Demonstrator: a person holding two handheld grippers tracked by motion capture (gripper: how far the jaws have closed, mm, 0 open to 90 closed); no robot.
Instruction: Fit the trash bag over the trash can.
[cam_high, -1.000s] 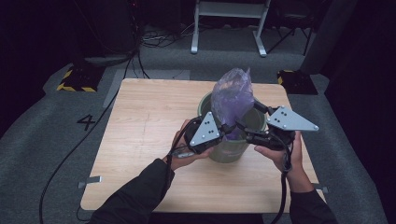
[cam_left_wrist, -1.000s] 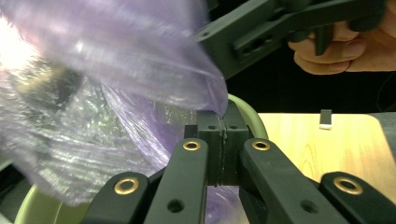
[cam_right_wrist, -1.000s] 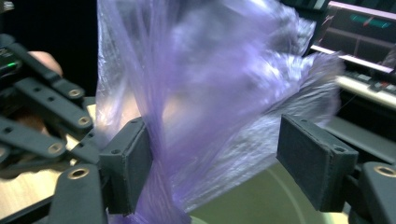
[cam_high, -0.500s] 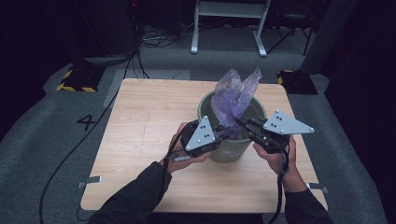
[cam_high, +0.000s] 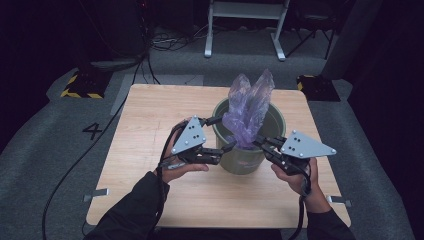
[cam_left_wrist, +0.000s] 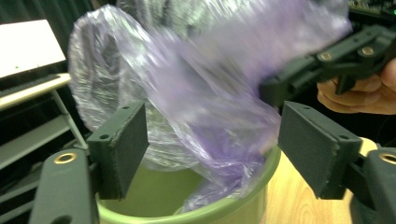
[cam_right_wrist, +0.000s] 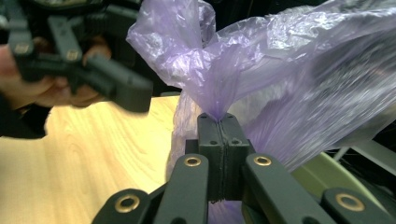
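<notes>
A translucent purple plastic bag (cam_high: 250, 107) stands up out of a green bucket (cam_high: 243, 160) near the middle of the wooden table (cam_high: 150, 130). My right gripper (cam_high: 261, 145) is at the bucket's near right rim, shut on a pinch of the bag (cam_right_wrist: 217, 84). My left gripper (cam_high: 222, 134) is at the bucket's left rim, open, with the bag (cam_left_wrist: 205, 116) bulging between its pads (cam_left_wrist: 123, 144) above the bucket's rim (cam_left_wrist: 233, 207). The other gripper (cam_left_wrist: 327, 63) shows beyond the bag in the left gripper view.
The bucket sits right of the table's middle. Bare wood lies to the left and along the near edge. Beyond the far edge is a white stand (cam_high: 245, 20) and cables (cam_high: 165, 42) on the grey floor. A black cable (cam_high: 75, 165) trails off left.
The bag was bunched and rounded; now it stands taller, split into two upright lobes. Both grippers have dropped lower toward the bucket's near rim, the right one still holding the bag.
</notes>
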